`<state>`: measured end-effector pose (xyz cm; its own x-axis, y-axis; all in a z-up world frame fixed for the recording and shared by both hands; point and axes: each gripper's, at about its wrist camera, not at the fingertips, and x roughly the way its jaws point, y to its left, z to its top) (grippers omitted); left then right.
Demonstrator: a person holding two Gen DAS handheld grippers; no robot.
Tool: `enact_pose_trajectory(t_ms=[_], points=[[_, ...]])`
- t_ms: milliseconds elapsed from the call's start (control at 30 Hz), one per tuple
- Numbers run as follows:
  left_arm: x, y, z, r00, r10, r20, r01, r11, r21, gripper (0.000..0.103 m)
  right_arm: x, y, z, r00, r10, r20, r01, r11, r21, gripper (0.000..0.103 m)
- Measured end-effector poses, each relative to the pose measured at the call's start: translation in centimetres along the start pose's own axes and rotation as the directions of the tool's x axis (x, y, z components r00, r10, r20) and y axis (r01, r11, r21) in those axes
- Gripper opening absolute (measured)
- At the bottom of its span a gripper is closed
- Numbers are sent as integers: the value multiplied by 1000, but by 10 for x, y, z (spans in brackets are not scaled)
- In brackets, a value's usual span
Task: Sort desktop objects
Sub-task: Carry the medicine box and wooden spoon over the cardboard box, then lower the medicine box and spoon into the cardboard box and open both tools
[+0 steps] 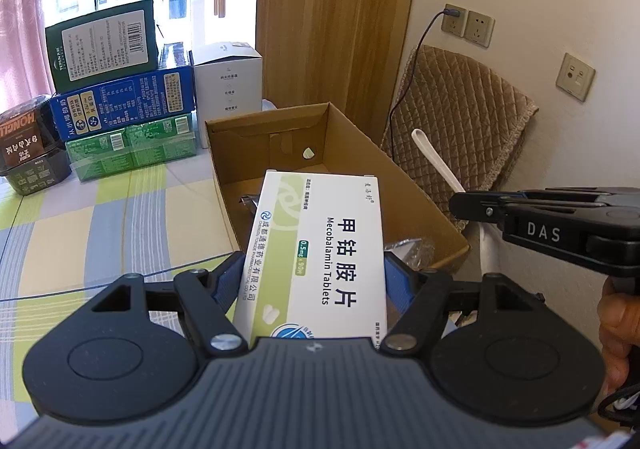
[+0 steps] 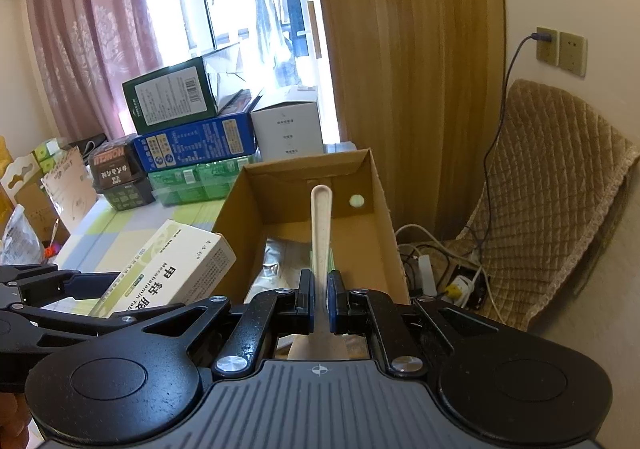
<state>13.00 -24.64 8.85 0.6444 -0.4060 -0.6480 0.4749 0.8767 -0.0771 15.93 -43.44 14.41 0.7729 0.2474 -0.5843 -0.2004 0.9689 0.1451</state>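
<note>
— Left gripper?
— Clamped on a white-and-green medicine box, held over the near edge of the open cardboard box.
— Right gripper?
— Closed on a pale plastic spoon, handle pointing into that same box above a foil packet.

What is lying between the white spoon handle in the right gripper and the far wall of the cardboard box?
In the right wrist view, only bare box floor: the spoon in the right gripper points toward the cardboard box far wall.
</note>
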Motion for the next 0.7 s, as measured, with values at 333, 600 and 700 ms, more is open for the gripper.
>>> enact_pose_trajectory(t_ms=[333, 600, 700], points=[[22, 6, 14, 1000, -1, 3, 1, 999, -36, 68, 24, -1, 20, 1000, 7, -5, -7, 1000, -15, 3], [35, 14, 19, 1000, 6, 4, -6, 997, -71, 68, 38, -6, 31, 1000, 2, -7, -2, 999, -32, 3], [40, 17, 21, 1000, 10, 1, -10, 997, -80, 68, 43, -8, 33, 1000, 2, -12, -2, 999, -33, 3]])
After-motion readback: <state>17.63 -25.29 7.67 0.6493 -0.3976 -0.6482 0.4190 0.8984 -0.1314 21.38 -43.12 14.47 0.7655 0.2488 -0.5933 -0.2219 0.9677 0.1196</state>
